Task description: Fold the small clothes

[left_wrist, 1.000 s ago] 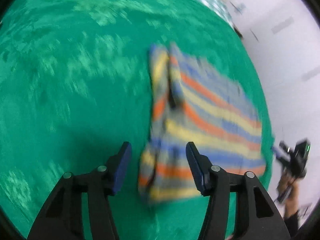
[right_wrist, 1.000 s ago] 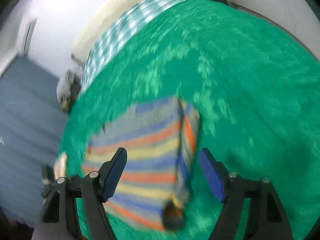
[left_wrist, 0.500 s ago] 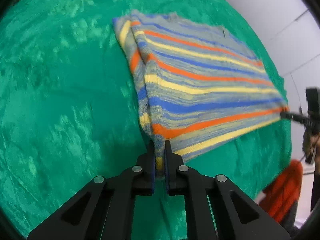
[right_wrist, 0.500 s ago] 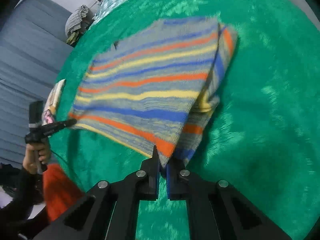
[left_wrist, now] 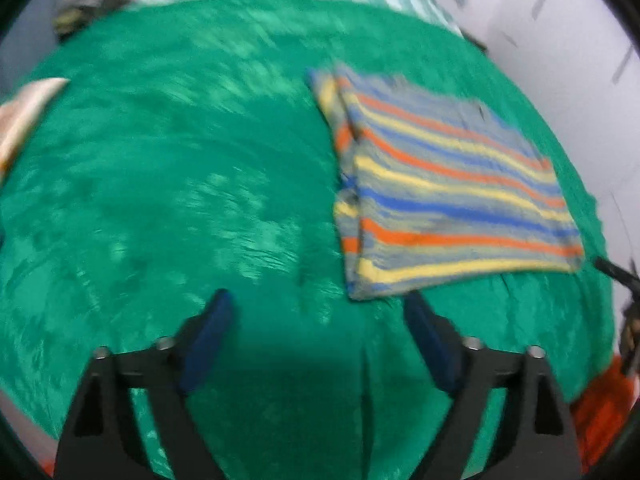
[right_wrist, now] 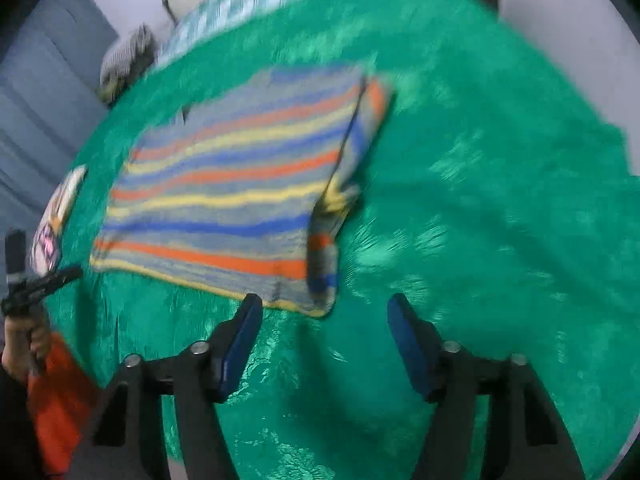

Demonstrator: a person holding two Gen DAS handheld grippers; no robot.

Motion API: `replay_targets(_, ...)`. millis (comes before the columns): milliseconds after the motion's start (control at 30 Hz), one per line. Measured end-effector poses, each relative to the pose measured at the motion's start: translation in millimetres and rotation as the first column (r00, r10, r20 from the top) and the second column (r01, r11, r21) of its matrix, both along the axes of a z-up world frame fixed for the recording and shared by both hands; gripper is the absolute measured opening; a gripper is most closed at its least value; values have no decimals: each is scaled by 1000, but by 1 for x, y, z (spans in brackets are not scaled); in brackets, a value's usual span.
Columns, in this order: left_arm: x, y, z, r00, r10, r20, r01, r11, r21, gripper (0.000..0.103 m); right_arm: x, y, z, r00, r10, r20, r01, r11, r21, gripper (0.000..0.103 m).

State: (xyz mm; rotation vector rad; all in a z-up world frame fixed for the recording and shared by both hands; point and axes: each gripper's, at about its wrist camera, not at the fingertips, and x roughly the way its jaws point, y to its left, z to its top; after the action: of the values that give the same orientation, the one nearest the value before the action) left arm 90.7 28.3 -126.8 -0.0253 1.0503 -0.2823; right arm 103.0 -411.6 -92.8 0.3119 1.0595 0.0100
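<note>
- The green blanket [left_wrist: 168, 184] covers the whole work surface, and the striped cloth [left_wrist: 448, 184] lies flat on it as a folded rectangle with a narrower layer showing along one side edge.
- Half a second ago the cloth hung pinched at its two near corners and lifted off the blanket; now it rests fully on the blanket, touching neither tool.
- The left gripper [left_wrist: 324, 332] has let go: its jaws stand wide apart over bare blanket, just short of the cloth's near corner.
- The right gripper [right_wrist: 324, 332] is likewise released and spread, with the cloth's other near corner [right_wrist: 320, 300] lying just ahead of its fingers.
- Both views are blurred, which suggests the tools are moving.
- Judgement: this fold looks laid down and finished; either another halving or a new garment would come next.
</note>
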Motion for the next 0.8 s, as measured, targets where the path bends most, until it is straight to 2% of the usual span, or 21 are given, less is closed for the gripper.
replay_targets(67, -3, 0, -3, 996, 52, 68, -55, 998, 37, 90, -16, -1, 3, 992, -88, 88, 93, 994, -55, 79)
replay_targets(133, -2, -2, -13, 991, 76, 106, -84, 993, 83, 90, -24, -4, 1, 978, -153, 141, 170, 978, -118, 80)
replay_targets(167, -6, 12, -18, 990, 81, 118, -93, 990, 104, 90, -26, -6, -4, 968, -189, 165, 215, 964, -158, 81)
replay_targets(233, 0, 6, -35, 990, 82, 115, -100, 982, 158, 91, -26, -9, -17, 954, -242, 174, 279, 933, -227, 90)
replay_targets(267, -2, 9, -43, 992, 73, 104, -91, 979, 180, 95, -26, -13, -24, 949, -265, 170, 302, 919, -254, 96)
replay_targets(333, -14, 18, -44, 988, 61, 141, -87, 978, 189, 100, -27, -18, -47, 950, -284, 129, 309, 915, -258, 103)
replay_targets(367, -18, 20, -44, 986, 67, 154, -96, 978, 187, 102, -27, -16, -53, 951, -277, 133, 304, 916, -261, 103)
replay_targets(433, -19, 26, -44, 988, 83, 133, -106, 979, 175, 102, -29, -14, -54, 948, -266, 174, 305, 914, -266, 103)
replay_targets(800, -10, 16, -51, 987, 94, 132, -118, 975, 188, 102, -27, -12, -59, 955, -251, 157, 288, 912, -294, 103)
